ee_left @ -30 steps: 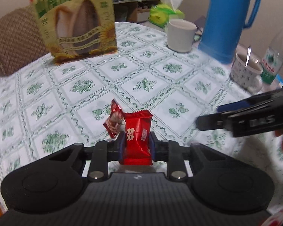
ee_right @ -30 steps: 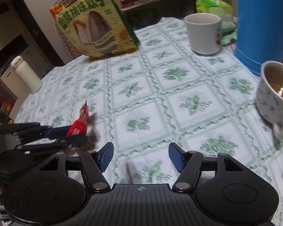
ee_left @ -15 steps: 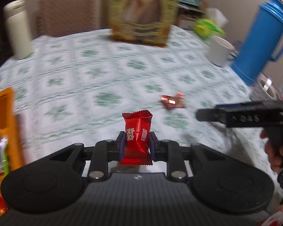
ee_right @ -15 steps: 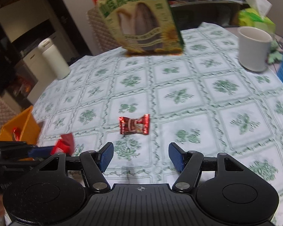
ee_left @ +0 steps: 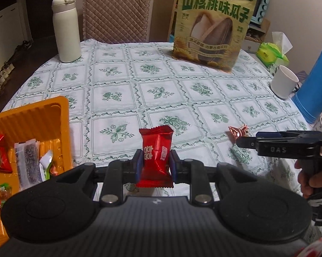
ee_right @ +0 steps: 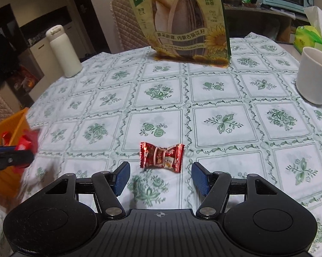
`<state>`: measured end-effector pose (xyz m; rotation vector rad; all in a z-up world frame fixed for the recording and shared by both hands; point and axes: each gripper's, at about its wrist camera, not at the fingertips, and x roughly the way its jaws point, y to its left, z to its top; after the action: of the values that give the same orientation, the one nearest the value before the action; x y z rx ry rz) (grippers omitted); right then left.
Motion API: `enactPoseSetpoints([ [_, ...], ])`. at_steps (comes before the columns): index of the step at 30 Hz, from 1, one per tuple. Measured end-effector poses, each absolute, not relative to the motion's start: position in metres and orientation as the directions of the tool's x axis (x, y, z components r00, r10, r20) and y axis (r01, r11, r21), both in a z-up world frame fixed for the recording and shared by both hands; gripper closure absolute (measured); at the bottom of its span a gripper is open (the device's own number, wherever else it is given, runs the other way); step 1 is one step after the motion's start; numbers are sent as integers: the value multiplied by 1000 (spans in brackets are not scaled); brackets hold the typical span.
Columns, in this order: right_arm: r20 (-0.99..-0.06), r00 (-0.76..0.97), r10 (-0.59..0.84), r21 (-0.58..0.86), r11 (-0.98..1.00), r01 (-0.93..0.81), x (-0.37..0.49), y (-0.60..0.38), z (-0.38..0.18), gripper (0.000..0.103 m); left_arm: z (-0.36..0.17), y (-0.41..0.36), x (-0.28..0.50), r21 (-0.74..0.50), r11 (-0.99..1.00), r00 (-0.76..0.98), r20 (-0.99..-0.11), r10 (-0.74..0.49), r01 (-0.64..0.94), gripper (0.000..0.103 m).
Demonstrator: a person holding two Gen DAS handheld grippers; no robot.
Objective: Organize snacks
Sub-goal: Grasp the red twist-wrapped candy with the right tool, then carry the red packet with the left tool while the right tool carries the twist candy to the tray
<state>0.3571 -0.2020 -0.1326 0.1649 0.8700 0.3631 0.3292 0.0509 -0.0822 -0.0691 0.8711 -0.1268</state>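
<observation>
The twist-ended dark red foil candy (ee_right: 162,157) is lying crosswise, centre frame, just ahead of the right gripper's (ee_right: 161,176) gaping jaws; the left gripper (ee_left: 156,165) is clamping a red candy packet (ee_left: 156,156).

On the big green snack bag (ee_left: 213,24) standing at twelve o'clock on the tabletop (ee_left: 122,98) we read 山核桃味瓜子 in large dark-green characters, with 三只松鼠 on the dark band above. In the right wrist view a white ribbon across the same bag reads 源采新疆, 内蒙古葵花籽. The smaller print on it is too fine for us to make out. At three o'clock in the left wrist view, the black body of the right gripper (ee_left: 244,141) carries the letters DAS. The white marks on the red candy packet (ee_left: 156,156) we cannot read.
</observation>
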Motion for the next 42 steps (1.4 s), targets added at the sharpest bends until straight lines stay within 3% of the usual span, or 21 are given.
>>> enactPoseSetpoints([
  [5, -711, 609, 351, 273, 936, -221, 366, -193, -136, 39, -82, 55, 329, -114, 991, 640, -758, -128, 64, 80],
  [8, -719, 612, 328, 249, 945, -213, 370, -186, -138, 52, -81, 56, 329, -113, 992, 641, -757, -126, 61, 80],
  [18, -719, 639, 272, 143, 959, -246, 367, -171, -138, 66, -81, 56, 326, -116, 992, 638, -760, -124, 54, 80],
  [42, -714, 608, 349, 214, 934, -285, 340, -185, -130, 69, -72, 38, 299, -105, 993, 647, -754, -112, 49, 80],
])
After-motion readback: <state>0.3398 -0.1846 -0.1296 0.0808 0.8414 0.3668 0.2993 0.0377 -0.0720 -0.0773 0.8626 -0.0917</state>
